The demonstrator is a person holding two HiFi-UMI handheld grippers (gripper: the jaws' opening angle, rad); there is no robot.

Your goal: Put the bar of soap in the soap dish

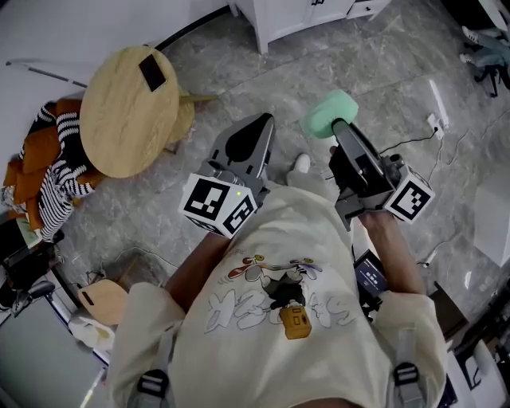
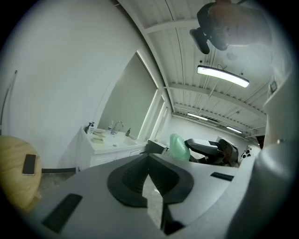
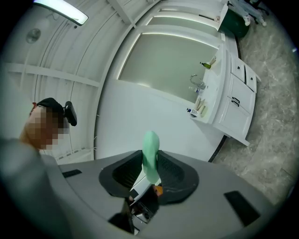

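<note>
A pale green bar of soap (image 1: 327, 112) is clamped edge-on between the jaws of my right gripper (image 1: 338, 126), held up at chest height over the stone floor. In the right gripper view the soap (image 3: 150, 155) stands upright between the dark pads (image 3: 174, 172). My left gripper (image 1: 253, 132) is beside it on the left, jaws together and holding nothing; its own view shows the pads (image 2: 132, 177) meeting at the tip, with the soap (image 2: 179, 147) off to the right. Small items lie on a white vanity top (image 2: 108, 141); they are too small for me to pick out a soap dish.
A round wooden table (image 1: 119, 119) with a black phone (image 1: 152, 73) stands at the left, with striped clothing (image 1: 49, 179) beside it. A white vanity cabinet (image 1: 296, 14) with a faucet (image 3: 198, 83) is ahead. Cables and a plug (image 1: 435, 124) lie on the floor at the right.
</note>
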